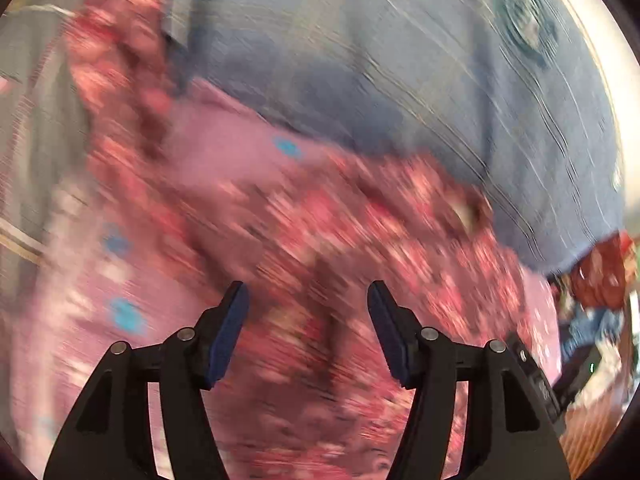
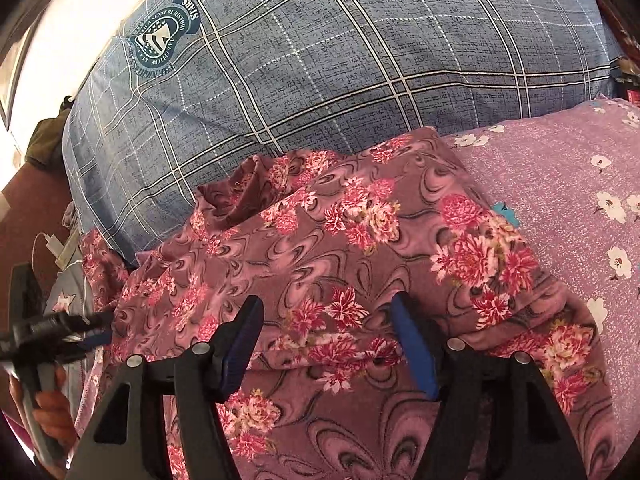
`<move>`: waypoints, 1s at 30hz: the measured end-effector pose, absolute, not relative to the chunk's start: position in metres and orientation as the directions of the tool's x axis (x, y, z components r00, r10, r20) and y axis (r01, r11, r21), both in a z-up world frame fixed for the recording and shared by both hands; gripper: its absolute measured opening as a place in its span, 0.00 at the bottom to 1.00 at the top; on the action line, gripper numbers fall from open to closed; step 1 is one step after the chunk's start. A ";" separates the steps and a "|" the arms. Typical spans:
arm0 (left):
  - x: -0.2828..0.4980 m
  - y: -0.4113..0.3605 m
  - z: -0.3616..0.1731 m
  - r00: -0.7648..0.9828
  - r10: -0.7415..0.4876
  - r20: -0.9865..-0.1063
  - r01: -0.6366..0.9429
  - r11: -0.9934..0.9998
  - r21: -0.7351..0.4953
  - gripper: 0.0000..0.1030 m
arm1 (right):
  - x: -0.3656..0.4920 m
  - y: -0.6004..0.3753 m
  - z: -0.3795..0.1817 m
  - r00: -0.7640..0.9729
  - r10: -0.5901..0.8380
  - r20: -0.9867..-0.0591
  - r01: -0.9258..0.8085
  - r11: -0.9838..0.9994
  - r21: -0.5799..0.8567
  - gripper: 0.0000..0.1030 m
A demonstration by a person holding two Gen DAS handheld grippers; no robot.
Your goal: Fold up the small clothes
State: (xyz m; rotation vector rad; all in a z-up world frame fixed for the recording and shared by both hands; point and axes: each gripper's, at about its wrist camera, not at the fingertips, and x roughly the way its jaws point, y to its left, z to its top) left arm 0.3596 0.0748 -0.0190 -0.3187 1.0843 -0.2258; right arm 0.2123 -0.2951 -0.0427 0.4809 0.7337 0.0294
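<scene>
A mauve garment with pink and red flowers (image 2: 328,240) lies partly folded on a lilac flowered sheet (image 2: 568,184). My right gripper (image 2: 326,316) is open just above the garment's near fold and holds nothing. In the blurred left wrist view the same floral garment (image 1: 360,224) fills the middle, and my left gripper (image 1: 308,300) is open above it, empty. The left gripper also shows at the left edge of the right wrist view (image 2: 92,328), held in a hand beside the garment's left edge.
A large blue plaid pillow (image 2: 320,60) with a round badge lies behind the garment. A white wall (image 2: 80,8) rises at the far left. Dark red floor and small clutter (image 2: 52,248) show at the left.
</scene>
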 end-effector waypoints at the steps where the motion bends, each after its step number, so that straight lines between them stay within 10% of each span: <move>1: 0.366 0.086 -0.013 0.460 -0.292 -0.839 0.010 0.946 -0.324 0.59 | 0.213 -0.296 -0.044 0.750 0.199 -0.631 0.134 0.888 0.439 0.69; 9: 0.450 0.211 0.030 0.489 0.048 -0.871 -0.250 0.964 -0.087 0.61 | 0.207 -0.307 -0.043 0.768 0.245 -0.591 0.105 0.863 0.495 0.73; 22: 0.526 0.240 0.015 0.486 -0.016 -0.874 -0.298 0.937 -0.183 0.63 | 0.208 -0.307 -0.045 0.774 0.279 -0.568 0.071 0.854 0.516 0.79; 23: 0.528 0.239 0.013 0.497 -0.033 -0.867 -0.292 0.935 -0.203 0.58 | 0.208 -0.308 -0.045 0.775 0.281 -0.566 0.069 0.853 0.518 0.80; 25: 0.533 0.243 0.005 0.490 -0.080 -0.868 -0.304 0.918 -0.256 0.00 | 0.207 -0.308 -0.045 0.777 0.287 -0.561 0.064 0.850 0.524 0.80; 30: 0.519 0.265 -0.001 0.524 -0.128 -0.842 -0.361 0.862 -0.356 0.00 | 0.206 -0.311 -0.046 0.781 0.301 -0.548 0.053 0.841 0.538 0.80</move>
